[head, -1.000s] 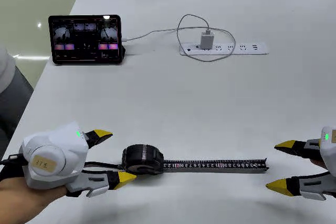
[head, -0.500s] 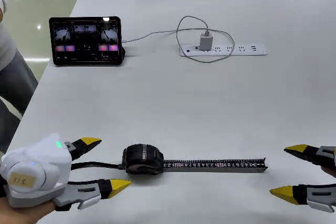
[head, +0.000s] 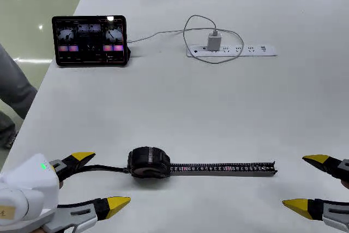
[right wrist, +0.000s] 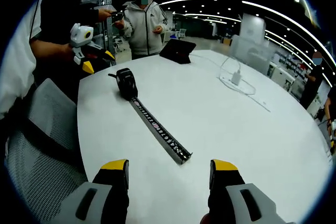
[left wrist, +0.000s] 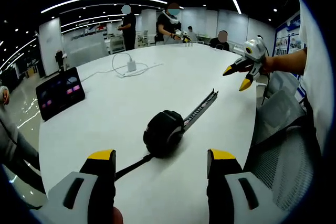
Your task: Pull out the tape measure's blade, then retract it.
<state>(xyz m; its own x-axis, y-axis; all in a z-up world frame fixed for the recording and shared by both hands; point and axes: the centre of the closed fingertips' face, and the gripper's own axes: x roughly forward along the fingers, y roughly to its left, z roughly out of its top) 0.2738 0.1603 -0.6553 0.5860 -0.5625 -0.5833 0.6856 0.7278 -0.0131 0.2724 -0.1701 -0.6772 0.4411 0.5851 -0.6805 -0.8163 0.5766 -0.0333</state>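
In the head view, the left claw (head: pixel 101 180) comes in at the lower left, held low over the white worktop (head: pixel 180 107) and pointing right. Its yellow-tipped jaws are spread wide with nothing in them. The tape measure (head: pixel 148 162) lies just ahead of its tips, untouched, and a black strap (head: pixel 106 169) trails from the case back toward the gap between the jaws. The blade (head: pixel 223 167) lies drawn out flat, running away from the left claw toward the right claw (head: pixel 306 183). The right claw enters from the lower right edge pointing left, jaws wide apart and empty, and the blade's end stops short of its tips. Far beyond both claws stand a tablet (head: pixel 90 41) and a power strip (head: pixel 232 51) with a charger (head: pixel 214 41) plugged in

In the left gripper view, the case sits centred just ahead of the open jaws, apart from both. The blade runs on from it toward the other claw, held out on a bare forearm

In the right gripper view, the blade's hooked end lies just ahead of the gap between the wide jaws, touching neither. The case is at the far end, near the other claw
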